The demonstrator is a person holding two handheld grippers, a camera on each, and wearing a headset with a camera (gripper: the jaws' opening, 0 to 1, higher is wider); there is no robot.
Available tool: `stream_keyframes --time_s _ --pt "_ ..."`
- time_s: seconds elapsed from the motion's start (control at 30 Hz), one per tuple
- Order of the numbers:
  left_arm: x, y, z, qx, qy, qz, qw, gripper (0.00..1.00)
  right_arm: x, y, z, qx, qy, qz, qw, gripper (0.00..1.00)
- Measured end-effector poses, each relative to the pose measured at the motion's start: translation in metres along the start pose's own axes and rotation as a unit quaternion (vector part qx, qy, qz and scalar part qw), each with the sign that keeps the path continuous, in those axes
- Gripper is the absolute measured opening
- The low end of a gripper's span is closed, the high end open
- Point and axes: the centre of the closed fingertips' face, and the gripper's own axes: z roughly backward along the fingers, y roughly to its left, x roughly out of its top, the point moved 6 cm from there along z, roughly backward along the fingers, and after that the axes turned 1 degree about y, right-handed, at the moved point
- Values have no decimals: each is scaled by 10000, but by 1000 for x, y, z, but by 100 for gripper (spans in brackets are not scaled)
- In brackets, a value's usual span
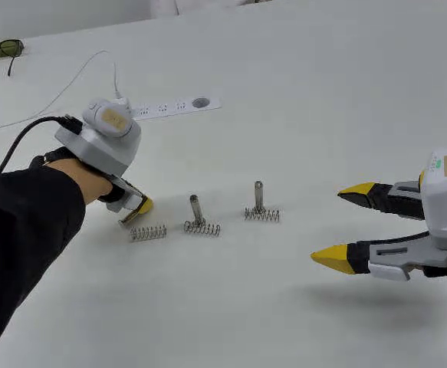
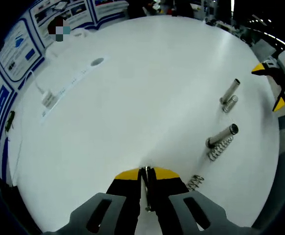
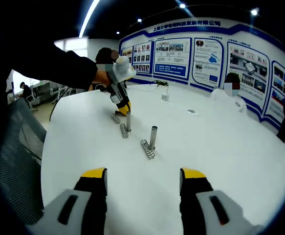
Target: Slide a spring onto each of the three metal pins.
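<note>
Right gripper [image 1: 327, 226] hangs spread wide; left gripper [image 1: 136, 209] seems clenched on a pin [image 2: 145, 191]. We'd stand it upright, then thread the spring [image 1: 148, 232] lying right by those jaws.

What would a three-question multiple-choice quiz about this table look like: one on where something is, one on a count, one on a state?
1. Where are the springs?
A. Threaded on the pins
B. Lying on the table
C. Held in the right hand-held gripper

2. How many metal pins stand upright on the table?
A. One
B. Two
C. Four

3. How do the jaws of the right hand-held gripper stand?
A. Shut on a spring
B. Shut on a pin
C. Apart, holding nothing

Answers:
1 B: all three springs lie on their sides on the tabletop.
2 B: two upright pins show in the head view.
3 C: there is a bare gap between its yellow tips.
</note>
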Motion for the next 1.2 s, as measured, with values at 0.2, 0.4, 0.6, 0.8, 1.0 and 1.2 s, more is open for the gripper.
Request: stream_keyframes --time_s 0.2,0.4,0.6,0.8,1.0,1.2 --pt "0 0 -1 10 51 -35 10000 9 0 0 0 -3 8 9 10000 61" --pt "-1 0 0 37 -14 232 9997 7 1 -1 0 -14 3 16 10000 60" --pt "-1 -2 7 38 -171 356 9992 7 1 0 -1 -10 28 31 10000 60" --pt "5 -2 19 61 -395 432 9983 7 4 2 -1 11 35 89 10000 60" --pt "4 -10 33 73 -586 462 9972 7 9 6 -1 34 29 159 9999 60" --pt "-3 -15 46 101 -749 550 9956 7 15 12 -2 80 42 269 9996 60"
